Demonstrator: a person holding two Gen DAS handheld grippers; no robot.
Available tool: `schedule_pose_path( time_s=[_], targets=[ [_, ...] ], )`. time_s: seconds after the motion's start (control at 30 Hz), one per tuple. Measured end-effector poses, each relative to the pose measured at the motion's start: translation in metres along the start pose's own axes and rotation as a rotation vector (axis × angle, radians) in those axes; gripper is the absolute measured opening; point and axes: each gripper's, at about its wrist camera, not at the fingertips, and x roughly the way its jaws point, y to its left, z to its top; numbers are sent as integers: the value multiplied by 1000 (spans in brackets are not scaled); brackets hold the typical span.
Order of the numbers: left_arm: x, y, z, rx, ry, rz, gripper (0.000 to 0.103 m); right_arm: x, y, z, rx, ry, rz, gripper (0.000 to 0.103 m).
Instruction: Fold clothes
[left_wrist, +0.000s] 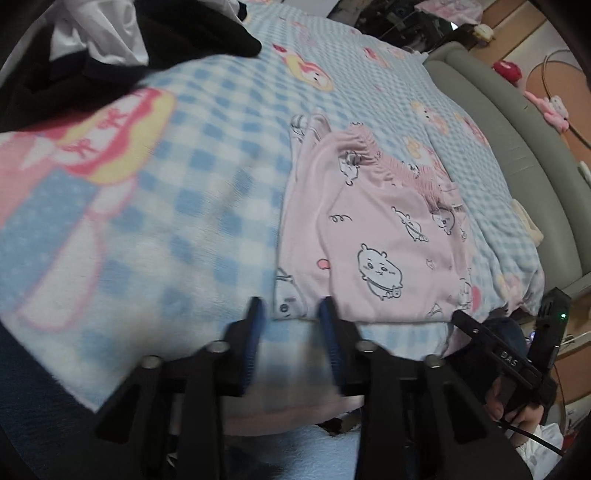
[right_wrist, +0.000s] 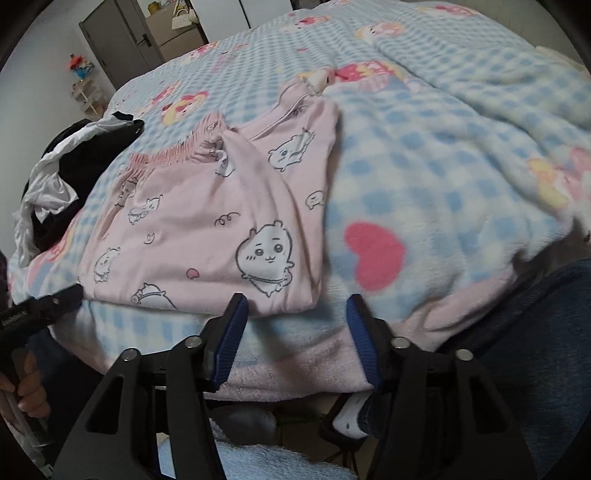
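Pink pajama pants (left_wrist: 373, 236) folded flat near front edge of bed, on blue-white checked blanket (left_wrist: 207, 155) with cartoon prints. Elastic waistband (left_wrist: 402, 166) gathered along far side, bear-like character prints across top layer. Second pink layer sticking out beyond waistband in right wrist view, toward far end.

Left gripper (left_wrist: 291, 310) spread open, nothing between blue pads (left_wrist: 256, 325), hovering just off near hem of pants at its left corner; contact with fabric not discernible. Right gripper (right_wrist: 293, 306) also spread wide, holding nothing, tips just short of pants' near right corner, over blanket edge. Right pad (right_wrist: 360, 332) over bare blanket beside red heart print (right_wrist: 373, 254).

Pants (right_wrist: 207, 229) between both tools, lying still, edges roughly squared. Pile of black and white clothes (left_wrist: 110, 40) well apart, at far left of bed; same pile (right_wrist: 55, 177) seen at left in right wrist view. Grey padded bed frame (left_wrist: 517, 155) along far right side. Grey door (right_wrist: 122, 44) in background. Slight motion blur in both views
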Motion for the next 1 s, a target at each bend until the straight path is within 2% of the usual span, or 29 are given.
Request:
schedule_pose_path(
  time_s=[0.03,0.1,0.17,0.2,0.27,0.3,0.37,0.43,0.47,0.57,0.6,0.63,0.67,0.7,0.77,0.83,0.9,1.0],
  targets=[
    [0,0,1,1,-7,2,9,2,-1,0,5,7,14,37],
    [-2,-1,0,13,-20,47,6,2,0,-2,6,3,12,21],
    [-3,-2,-2,26,-25,101,5,0,1,-3,-3,-6,-5,14],
    [-4,-3,-3,32,-28,128,0,0,2,-3,-9,-11,-14,13],
    [-4,-2,-4,31,-29,172,0,-1,2,-3,-11,-17,-31,13],
    [-4,5,-3,-1,-19,172,0,-2,0,-2,-3,-15,-37,13],
    [-9,14,0,-56,-34,144,1,-2,-6,0,15,-12,-53,13],
    [-19,12,2,-62,-80,120,1,-7,-10,1,38,-30,-24,19],
    [-22,5,3,-37,-102,122,1,-10,-13,1,50,-40,-4,25],
    [-25,-27,6,88,-159,121,3,-21,-14,2,60,-88,39,33],
    [-23,-39,7,130,-161,115,9,-23,-14,3,64,-99,46,40],
    [-20,-50,8,172,-162,109,17,-23,-15,3,71,-99,52,43],
    [-17,-61,9,214,-163,102,45,-21,-16,3,81,-95,57,45],
    [-15,-73,11,255,-164,96,66,-19,-16,4,87,-80,69,46],
    [-10,-95,13,339,-167,83,66,-9,-12,2,75,-22,149,47],
    [1,-112,16,388,-146,70,66,-7,-1,1,27,-23,120,47],
    [17,-116,19,378,-117,57,66,-7,-4,2,36,-30,103,47],
    [43,-101,15,288,-37,49,65,-7,-11,5,69,-38,88,48]
  ],
)
